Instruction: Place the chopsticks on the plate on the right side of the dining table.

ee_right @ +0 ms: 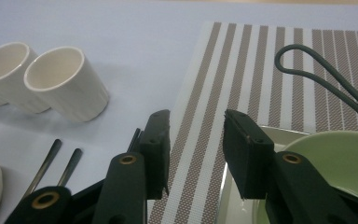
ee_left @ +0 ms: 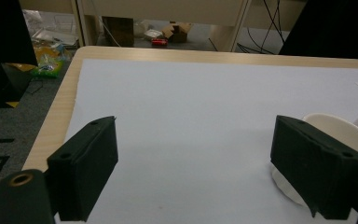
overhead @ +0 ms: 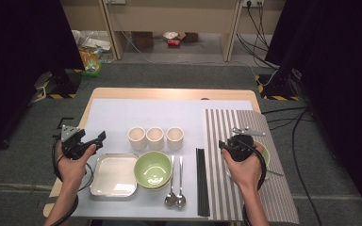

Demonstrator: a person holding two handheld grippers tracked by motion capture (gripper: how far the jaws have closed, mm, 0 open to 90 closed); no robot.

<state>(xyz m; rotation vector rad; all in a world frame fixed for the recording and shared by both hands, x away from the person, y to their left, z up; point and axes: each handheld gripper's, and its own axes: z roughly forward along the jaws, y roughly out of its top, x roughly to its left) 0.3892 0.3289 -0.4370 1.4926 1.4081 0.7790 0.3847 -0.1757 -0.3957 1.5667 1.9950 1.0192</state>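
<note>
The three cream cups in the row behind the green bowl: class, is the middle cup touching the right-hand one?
Apart. In the high view a strip of white table cover shows between the middle cup and the right-hand cup.

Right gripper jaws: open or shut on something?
Open. The right gripper shows striped placemat through the gap between its jaws, nothing clamped.

green bowl (overhead: 152, 169), cream cups (overhead: 155, 138), brown-and-white striped mat (overhead: 226, 141)
</note>
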